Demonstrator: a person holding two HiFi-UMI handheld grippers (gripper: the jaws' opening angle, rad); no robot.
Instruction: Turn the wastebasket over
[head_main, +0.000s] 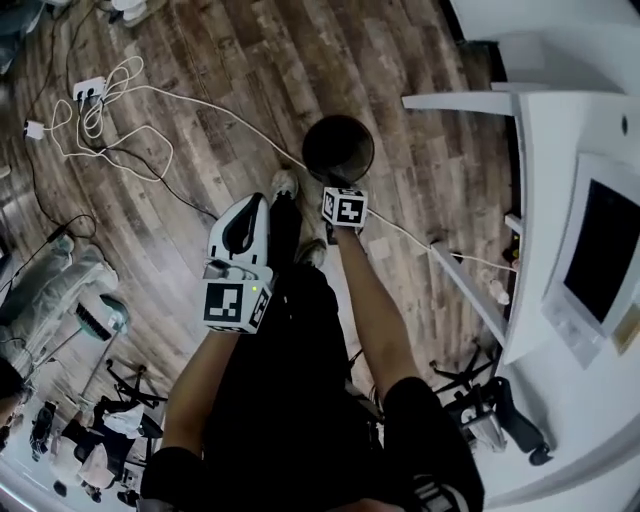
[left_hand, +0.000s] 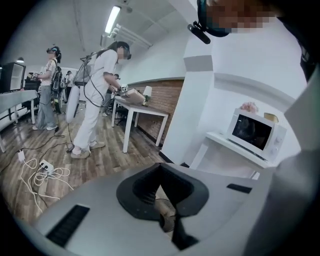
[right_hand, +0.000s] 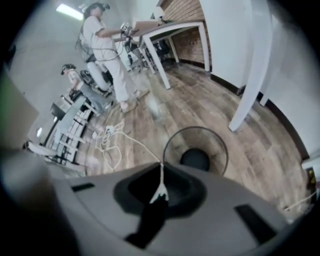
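Note:
The wastebasket (head_main: 338, 148) is a dark round mesh bin that stands upright on the wooden floor with its mouth up. In the right gripper view I look down into the wastebasket (right_hand: 196, 150) and see its dark bottom. My right gripper (head_main: 338, 190) hangs just above its near rim and points steeply down. Its jaws (right_hand: 161, 166) are shut with nothing between them, and the bin lies well below them. My left gripper (head_main: 262, 203) is held higher, to the left of the bin, apart from it. Its jaws (left_hand: 160, 170) meet at the tips and are empty.
White cables and a power strip (head_main: 90, 90) lie on the floor at far left, and one cable runs past the bin. A white desk (head_main: 560, 130) with a microwave (left_hand: 255, 131) stands at the right. People stand by a white table (left_hand: 142, 107). My shoe (head_main: 284, 184) is beside the bin.

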